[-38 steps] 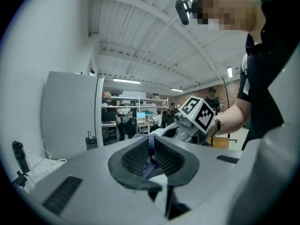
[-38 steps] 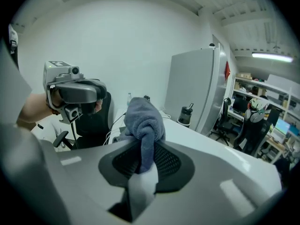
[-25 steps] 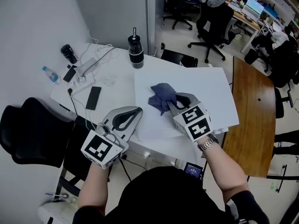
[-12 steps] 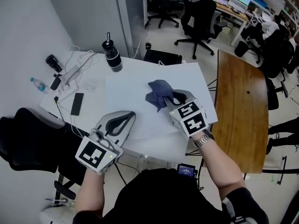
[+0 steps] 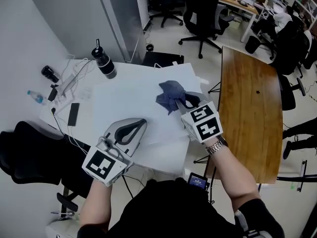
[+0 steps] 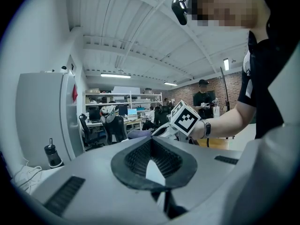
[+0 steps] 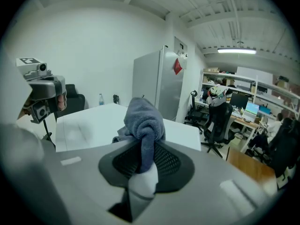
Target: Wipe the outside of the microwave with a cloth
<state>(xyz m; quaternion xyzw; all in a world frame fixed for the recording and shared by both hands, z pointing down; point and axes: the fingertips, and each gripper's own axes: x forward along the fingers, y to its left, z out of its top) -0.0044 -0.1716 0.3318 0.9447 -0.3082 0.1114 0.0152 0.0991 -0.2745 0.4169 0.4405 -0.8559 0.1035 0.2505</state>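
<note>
Cloth: blue-grey and bunched, clamped by the right gripper at frame centre, over the white table near its right edge.
Left gripper: fingers closed together, nothing held, at the table's lower edge.
Wooden table: set just right.
Open floor: seen above.

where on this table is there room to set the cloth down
Free: the broad middle of the white table, between the black bottle, the cloth in the right gripper and the left gripper. The wooden table looks nearly bare too. Crowded: the left edge, with a power strip, a phone and a small water bottle.
</note>
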